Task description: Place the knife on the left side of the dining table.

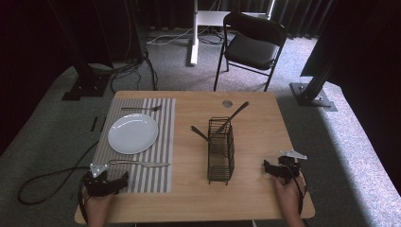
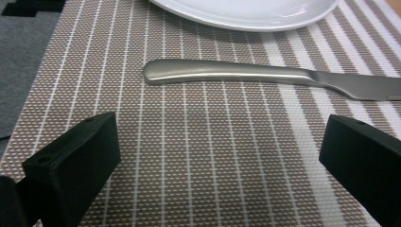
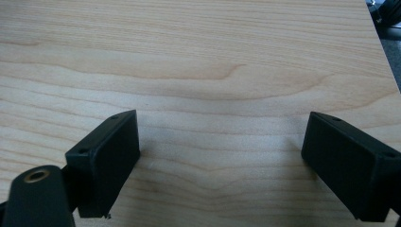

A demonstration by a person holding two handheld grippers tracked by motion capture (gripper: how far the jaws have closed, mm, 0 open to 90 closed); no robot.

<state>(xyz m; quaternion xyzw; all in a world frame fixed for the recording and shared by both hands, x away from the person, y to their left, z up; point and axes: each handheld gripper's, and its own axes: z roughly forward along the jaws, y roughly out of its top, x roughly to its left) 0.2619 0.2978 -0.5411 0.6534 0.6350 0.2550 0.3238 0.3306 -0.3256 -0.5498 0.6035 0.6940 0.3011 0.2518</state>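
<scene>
A white plate [image 1: 133, 133] sits on a striped placemat [image 1: 161, 118] on the left half of the wooden table [image 1: 260, 123]. A fork [image 1: 142, 109] lies beyond the plate and a metal knife [image 1: 139, 163] lies on its near side. My left gripper [image 1: 117, 182] rests at the mat's near left corner. In the left gripper view it [image 2: 222, 142] stands open just short of the knife handle [image 2: 222, 73], with the plate rim [image 2: 246, 16] behind. My right gripper [image 1: 273, 169] is open over bare wood [image 3: 213, 71] at the near right [image 3: 222, 137].
A black wire cutlery caddy [image 1: 221, 151] stands mid-table with two dark-handled utensils [image 1: 235, 116] leaning out of it. A round cable hole [image 1: 227, 103] marks the far edge. A black folding chair [image 1: 253, 45] stands beyond the table on grey carpet.
</scene>
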